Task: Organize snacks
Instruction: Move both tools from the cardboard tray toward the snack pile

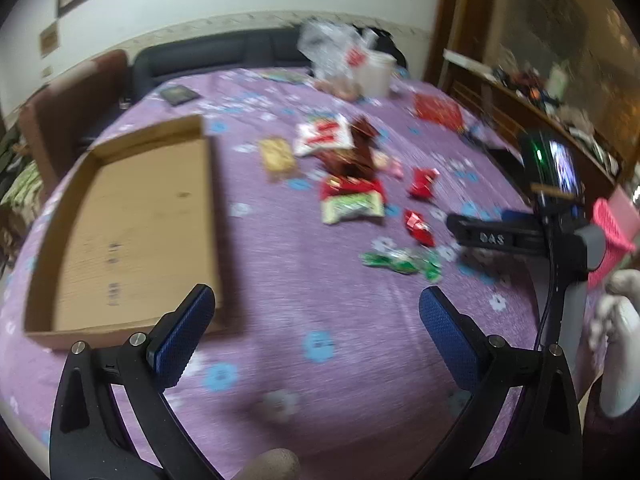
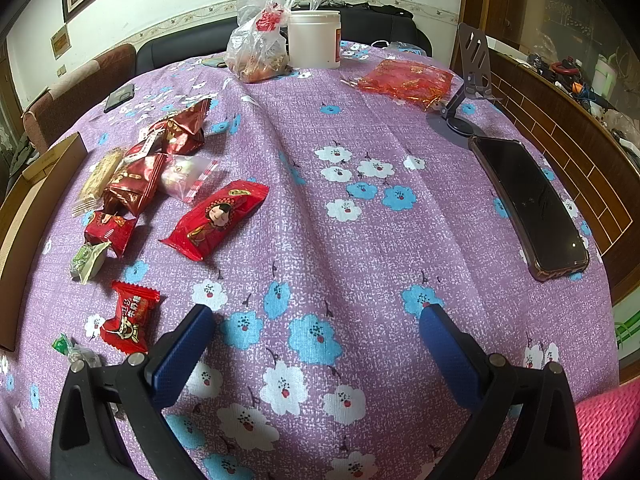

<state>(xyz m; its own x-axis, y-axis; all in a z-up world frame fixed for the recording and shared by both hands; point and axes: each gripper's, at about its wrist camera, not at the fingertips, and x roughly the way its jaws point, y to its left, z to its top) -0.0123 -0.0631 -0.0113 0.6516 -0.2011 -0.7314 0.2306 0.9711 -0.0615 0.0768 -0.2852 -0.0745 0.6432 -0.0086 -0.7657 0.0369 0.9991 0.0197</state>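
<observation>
Several wrapped snacks lie on the purple floral tablecloth. In the left wrist view a shallow cardboard box [image 1: 132, 224] sits at the left, with a snack pile [image 1: 348, 168] and a green candy [image 1: 404, 260] to its right. My left gripper [image 1: 316, 316] is open and empty above the cloth. The right gripper's body [image 1: 520, 236] shows at the right edge. In the right wrist view my right gripper [image 2: 318, 328] is open and empty. A red figure-print packet [image 2: 218, 220], a small red candy [image 2: 128, 318], dark red packets [image 2: 160, 152] and a green candy [image 2: 88, 258] lie to its left.
A white tub [image 2: 314, 40] and a plastic bag [image 2: 260, 40] stand at the table's far side. A red pouch [image 2: 408, 80], a phone stand [image 2: 476, 68] and a phone [image 2: 528, 208] lie at the right. Chairs and a dark sofa ring the table.
</observation>
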